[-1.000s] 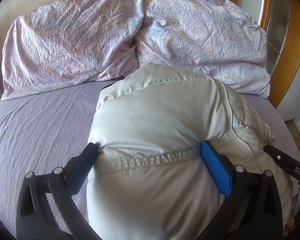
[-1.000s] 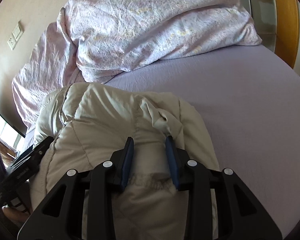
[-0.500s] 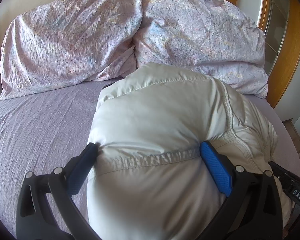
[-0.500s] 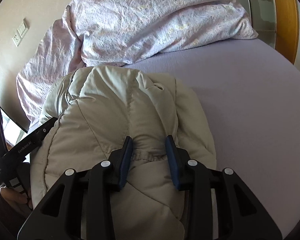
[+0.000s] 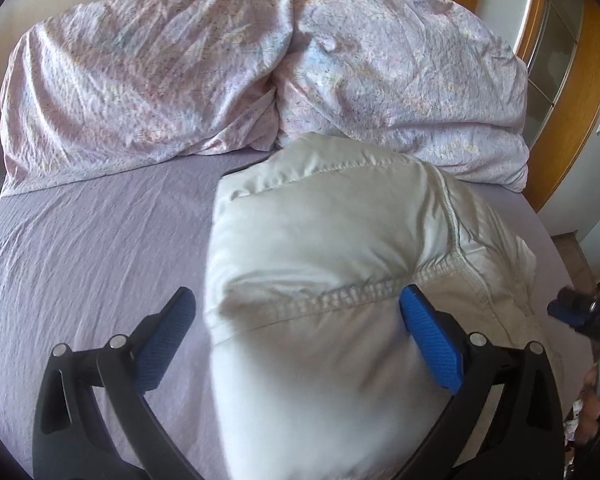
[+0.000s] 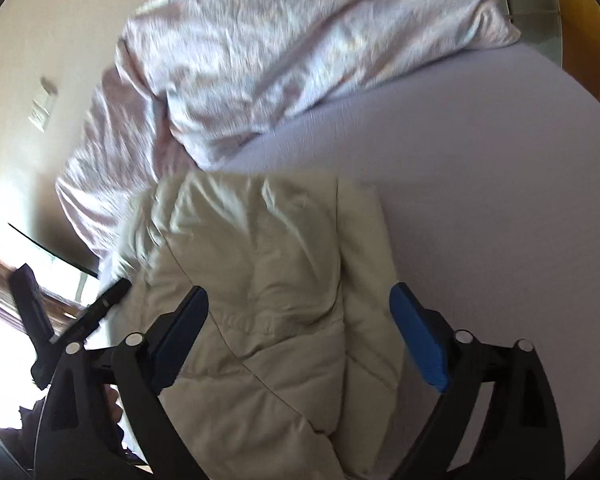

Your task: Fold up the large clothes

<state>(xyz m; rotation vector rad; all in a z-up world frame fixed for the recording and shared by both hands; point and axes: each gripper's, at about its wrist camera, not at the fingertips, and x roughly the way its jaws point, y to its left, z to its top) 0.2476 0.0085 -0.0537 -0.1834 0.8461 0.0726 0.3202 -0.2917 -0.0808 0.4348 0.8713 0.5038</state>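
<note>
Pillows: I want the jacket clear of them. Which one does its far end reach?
The right-hand pillow in the left wrist view: the jacket ends at its lower edge; the left pillow has bare sheet before it.

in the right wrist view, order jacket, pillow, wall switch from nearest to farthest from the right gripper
1. jacket, lying between the open right gripper fingers
2. pillow, beyond the jacket at the head of the bed
3. wall switch, far left on the wall
</note>
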